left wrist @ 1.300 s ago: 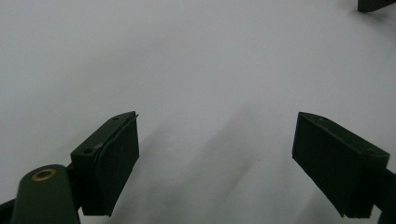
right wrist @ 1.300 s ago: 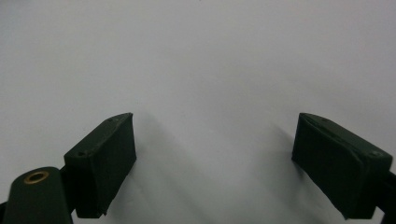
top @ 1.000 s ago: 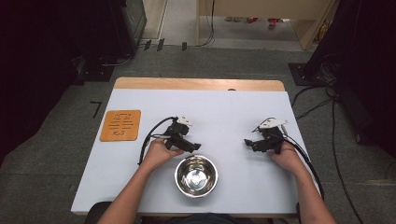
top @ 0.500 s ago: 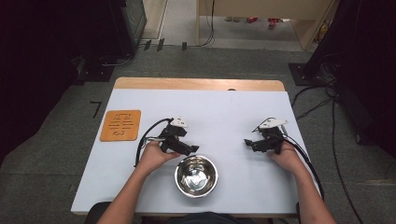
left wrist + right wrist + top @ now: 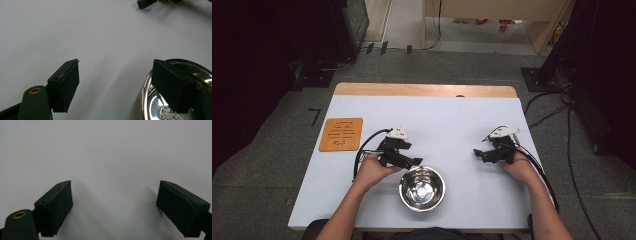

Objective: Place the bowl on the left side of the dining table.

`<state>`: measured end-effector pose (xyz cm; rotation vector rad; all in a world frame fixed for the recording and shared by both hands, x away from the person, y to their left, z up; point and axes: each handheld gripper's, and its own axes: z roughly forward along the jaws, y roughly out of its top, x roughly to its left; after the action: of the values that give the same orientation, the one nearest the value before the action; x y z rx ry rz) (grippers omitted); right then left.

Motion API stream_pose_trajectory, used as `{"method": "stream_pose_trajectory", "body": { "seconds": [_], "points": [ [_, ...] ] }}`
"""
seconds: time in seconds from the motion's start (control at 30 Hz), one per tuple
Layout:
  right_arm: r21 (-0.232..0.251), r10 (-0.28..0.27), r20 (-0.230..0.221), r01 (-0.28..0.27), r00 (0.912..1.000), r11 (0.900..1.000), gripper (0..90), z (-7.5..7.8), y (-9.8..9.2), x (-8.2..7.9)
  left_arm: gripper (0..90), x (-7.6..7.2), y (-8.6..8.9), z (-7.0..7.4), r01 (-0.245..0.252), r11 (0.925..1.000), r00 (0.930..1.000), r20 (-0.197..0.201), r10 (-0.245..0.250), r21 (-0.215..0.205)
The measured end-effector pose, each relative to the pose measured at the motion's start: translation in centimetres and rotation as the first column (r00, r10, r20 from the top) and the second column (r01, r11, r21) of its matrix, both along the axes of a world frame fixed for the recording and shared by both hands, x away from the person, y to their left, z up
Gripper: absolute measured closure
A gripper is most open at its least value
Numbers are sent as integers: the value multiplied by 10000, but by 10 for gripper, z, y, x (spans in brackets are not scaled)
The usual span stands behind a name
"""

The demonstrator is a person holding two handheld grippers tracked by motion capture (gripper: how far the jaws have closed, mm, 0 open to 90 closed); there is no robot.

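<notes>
White table [image 5: 447, 120] bears steel bowl [image 5: 422, 188] just beside left gripper [image 5: 414, 162].

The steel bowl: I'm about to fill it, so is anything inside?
The steel bowl looks empty: bare shiny metal with reflections. In the left gripper view a jaw pad covers part of its inside.

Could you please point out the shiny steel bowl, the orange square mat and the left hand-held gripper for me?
Shiny round steel bowl [image 5: 422, 188], high view, on its inner bottom.
Orange square mat [image 5: 341, 134], high view, on its middle.
Left hand-held gripper [image 5: 414, 161], high view, midway between its open fingertips, just above the bowl's rim.
</notes>
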<state>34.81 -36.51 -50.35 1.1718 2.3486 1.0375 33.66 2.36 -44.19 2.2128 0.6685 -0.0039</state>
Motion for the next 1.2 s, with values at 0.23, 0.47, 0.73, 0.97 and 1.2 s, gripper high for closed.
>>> {"method": "stream_pose_trajectory", "body": {
  "seconds": [0.23, 0.47, 0.73, 0.97, 1.2],
  "points": [
    [-11, 14, 5, -14, 10000, 10000, 130, 0, 0, 0, 194, -10, 1, 5, 543, 9969, 9985, 152, -535, -576],
    [-12, 12, 1, -12, 10000, 10000, 130, 0, 0, 0, 190, -15, -4, 3, 714, 9972, 9971, 281, -708, -212],
    [-14, 12, 3, -12, 10000, 10000, 130, 0, 0, 0, 276, -19, -14, -4, 975, 9921, 9941, 408, -1009, 787],
    [-12, 12, 4, -12, 10000, 10000, 130, 0, 0, 0, 383, -15, -15, -10, 1345, 9889, 9909, -52, -1344, 638],
    [-13, 11, 0, -11, 10000, 10000, 130, 0, 0, 0, 437, -16, -17, -11, 1415, 9875, 9898, 79, -1424, 693]
  ]
}}
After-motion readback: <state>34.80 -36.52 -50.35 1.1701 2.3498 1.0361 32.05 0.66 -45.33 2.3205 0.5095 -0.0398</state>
